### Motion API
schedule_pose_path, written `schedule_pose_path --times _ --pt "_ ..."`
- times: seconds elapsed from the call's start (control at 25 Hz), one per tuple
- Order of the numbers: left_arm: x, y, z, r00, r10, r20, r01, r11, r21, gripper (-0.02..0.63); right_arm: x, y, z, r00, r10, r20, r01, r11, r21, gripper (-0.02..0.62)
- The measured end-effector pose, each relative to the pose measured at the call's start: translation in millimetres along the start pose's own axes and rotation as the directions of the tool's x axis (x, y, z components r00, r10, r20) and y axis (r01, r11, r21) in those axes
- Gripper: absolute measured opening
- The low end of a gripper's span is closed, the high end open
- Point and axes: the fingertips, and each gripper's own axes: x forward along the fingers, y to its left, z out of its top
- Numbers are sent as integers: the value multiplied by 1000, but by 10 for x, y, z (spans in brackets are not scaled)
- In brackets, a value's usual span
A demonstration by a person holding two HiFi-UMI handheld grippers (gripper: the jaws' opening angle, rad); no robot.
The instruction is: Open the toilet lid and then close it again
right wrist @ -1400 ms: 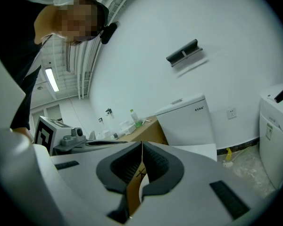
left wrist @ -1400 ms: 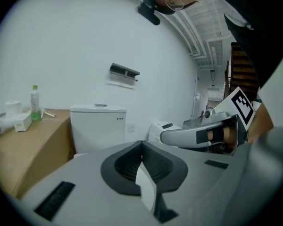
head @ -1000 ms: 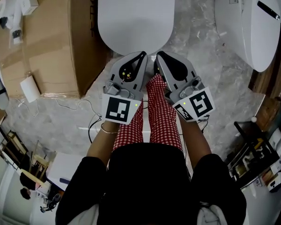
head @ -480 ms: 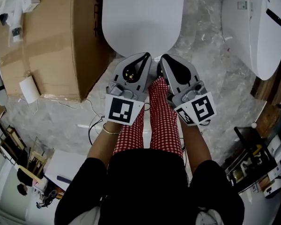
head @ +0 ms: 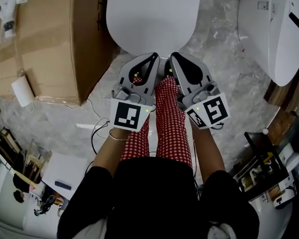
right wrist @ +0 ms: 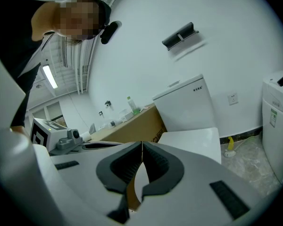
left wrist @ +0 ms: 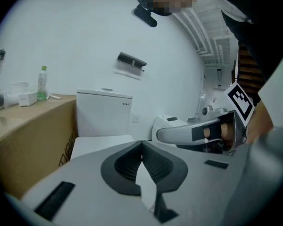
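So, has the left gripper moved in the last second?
No, not noticeably: the left gripper keeps its tips at the toilet lid's near edge.

so the toilet lid (head: pixel 148 15) is plain smooth white, no marks on it that I can spot; it's down, lying flat and level, fully closed; in the head view it sits at the top middle, wide across with a rounded front edge facing the bottom of the frame; its left side is just beside a big cardboard box (head: pixel 50 39), and grey marbled floor (head: pixel 219 59) shows on its right; from the gripper views it reads as a flat white slab with the tank (left wrist: pixel 104 113) right behind it; the tank's a white upright box with a flat top and a tiny dark label near its upper right corner, too small to read; it stands against the white wall (left wrist: pixel 85 41)
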Motion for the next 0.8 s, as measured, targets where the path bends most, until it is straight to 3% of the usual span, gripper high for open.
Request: schedule_pose_path --times 0.8 --pt "-41 108 -599 999 24 -27 -25 1000 -17 3 15 -170 -580 997 -58 -44 58 998 4 20"
